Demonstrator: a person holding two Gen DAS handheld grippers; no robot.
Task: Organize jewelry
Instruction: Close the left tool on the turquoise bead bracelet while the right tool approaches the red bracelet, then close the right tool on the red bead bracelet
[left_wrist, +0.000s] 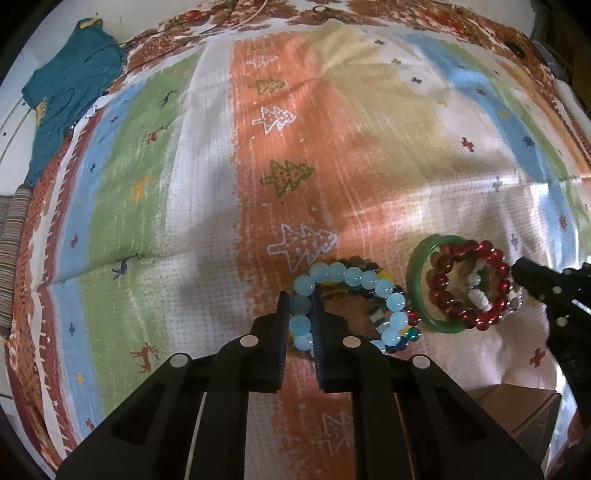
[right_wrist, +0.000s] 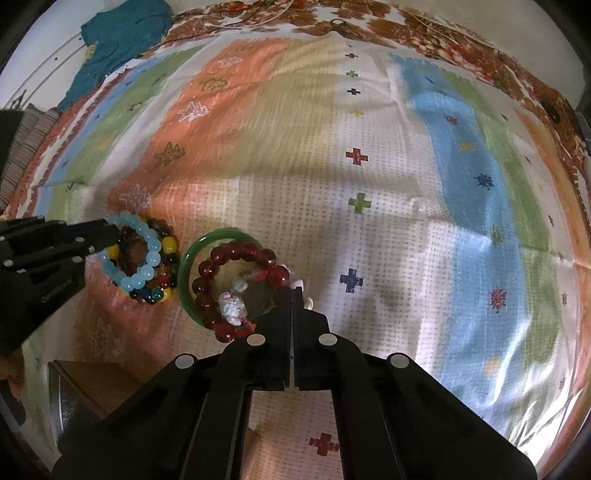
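Observation:
A light blue bead bracelet (left_wrist: 354, 280) lies on a pile of dark and multicoloured bead bracelets (left_wrist: 402, 332) on the patterned cloth. My left gripper (left_wrist: 300, 299) has its fingers closed on the blue bracelet's left side; it also shows in the right wrist view (right_wrist: 110, 230). Beside the pile a green bangle (left_wrist: 417, 280) holds a dark red bead bracelet (left_wrist: 443, 291) and a white bead bracelet (left_wrist: 476, 295). My right gripper (right_wrist: 293, 291) is shut at the red bracelet's (right_wrist: 236, 254) right edge, by pale pink-white beads (right_wrist: 299, 283); what it grips is hidden.
A teal cloth (left_wrist: 70, 85) lies at the far left corner of the striped holiday tablecloth (left_wrist: 280, 147). A brown box (right_wrist: 85, 384) sits at the near table edge. A striped cushion (left_wrist: 11, 254) is at the left.

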